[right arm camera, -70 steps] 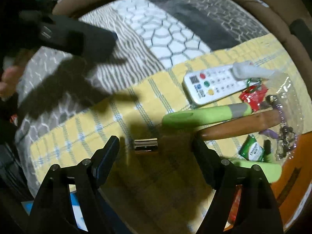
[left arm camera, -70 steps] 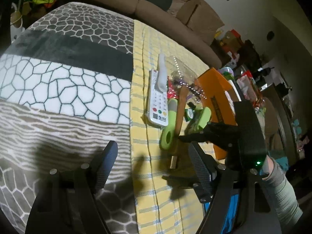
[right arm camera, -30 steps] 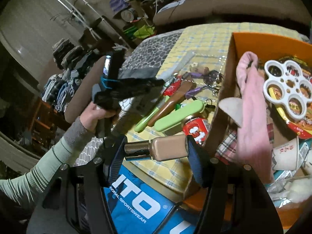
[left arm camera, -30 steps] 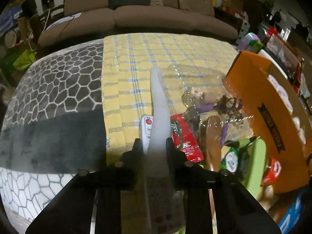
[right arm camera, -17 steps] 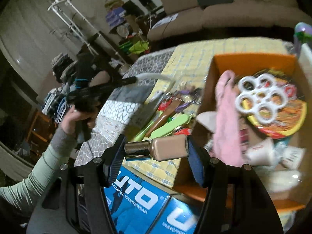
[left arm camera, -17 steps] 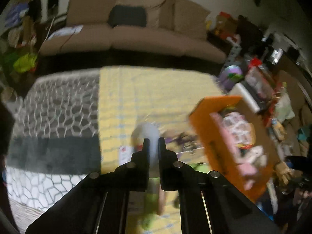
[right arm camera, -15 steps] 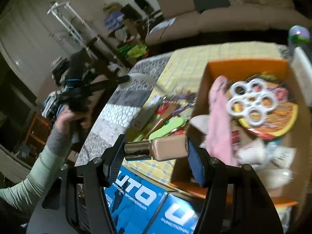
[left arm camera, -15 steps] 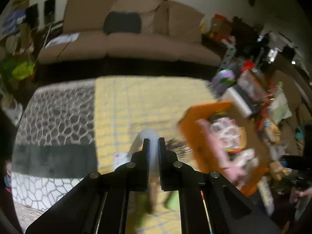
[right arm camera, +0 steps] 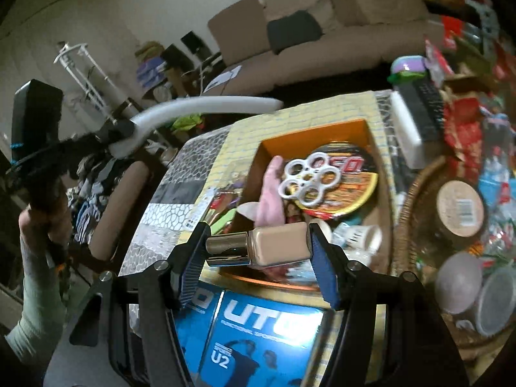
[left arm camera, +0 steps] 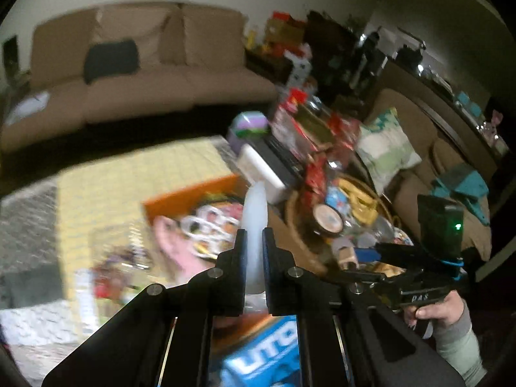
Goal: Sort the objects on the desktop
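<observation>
My left gripper (left arm camera: pixel 254 245) is shut on a long curved white shoehorn (left arm camera: pixel 255 222), held high over the table; the shoehorn also shows in the right wrist view (right arm camera: pixel 193 109). My right gripper (right arm camera: pixel 258 251) is shut on a beige makeup bottle with a metallic cap (right arm camera: pixel 264 250), held sideways in the air above the near end of an orange box (right arm camera: pixel 322 132). The box holds a pink cloth (right arm camera: pixel 272 200), a white ring-shaped tray (right arm camera: pixel 309 179) and a noodle bowl lid. The right gripper also shows in the left wrist view (left arm camera: pixel 361 259).
A yellow checked cloth (right arm camera: pixel 245 135) covers the table. A remote, green items and a wooden handle (right arm camera: pixel 222 213) lie left of the box. A wicker basket (right arm camera: pixel 416 200) of cluttered jars and packets stands to the right. A blue U2 box (right arm camera: pixel 251 332) lies near.
Both grippers have lifted and swung right. The left one carries the shoehorn up over the orange box. The right one carries the bottle over the box's near end.
</observation>
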Demonstrator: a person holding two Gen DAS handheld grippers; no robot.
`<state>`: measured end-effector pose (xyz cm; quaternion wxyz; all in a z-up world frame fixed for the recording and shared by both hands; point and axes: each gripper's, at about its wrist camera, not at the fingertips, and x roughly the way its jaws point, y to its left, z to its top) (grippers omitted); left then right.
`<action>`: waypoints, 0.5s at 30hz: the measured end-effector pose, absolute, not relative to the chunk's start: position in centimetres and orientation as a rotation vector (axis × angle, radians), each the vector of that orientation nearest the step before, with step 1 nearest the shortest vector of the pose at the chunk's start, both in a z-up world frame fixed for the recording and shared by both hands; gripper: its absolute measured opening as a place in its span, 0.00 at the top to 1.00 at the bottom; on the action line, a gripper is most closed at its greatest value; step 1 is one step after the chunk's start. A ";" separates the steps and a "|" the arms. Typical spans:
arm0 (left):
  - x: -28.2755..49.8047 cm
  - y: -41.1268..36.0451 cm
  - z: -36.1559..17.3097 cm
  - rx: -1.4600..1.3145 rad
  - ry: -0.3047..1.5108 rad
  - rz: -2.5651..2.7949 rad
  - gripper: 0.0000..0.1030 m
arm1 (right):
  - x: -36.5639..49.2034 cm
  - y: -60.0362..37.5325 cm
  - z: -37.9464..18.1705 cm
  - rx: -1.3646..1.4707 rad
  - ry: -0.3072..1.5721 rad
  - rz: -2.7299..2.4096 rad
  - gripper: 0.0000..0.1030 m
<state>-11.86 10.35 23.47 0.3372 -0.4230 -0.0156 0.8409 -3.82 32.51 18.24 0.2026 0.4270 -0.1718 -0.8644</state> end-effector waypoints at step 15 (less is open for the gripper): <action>-13.0 12.9 2.5 -1.632 0.225 2.097 0.80 | -6.2 32.1 13.1 1.307 -0.440 -2.356 0.44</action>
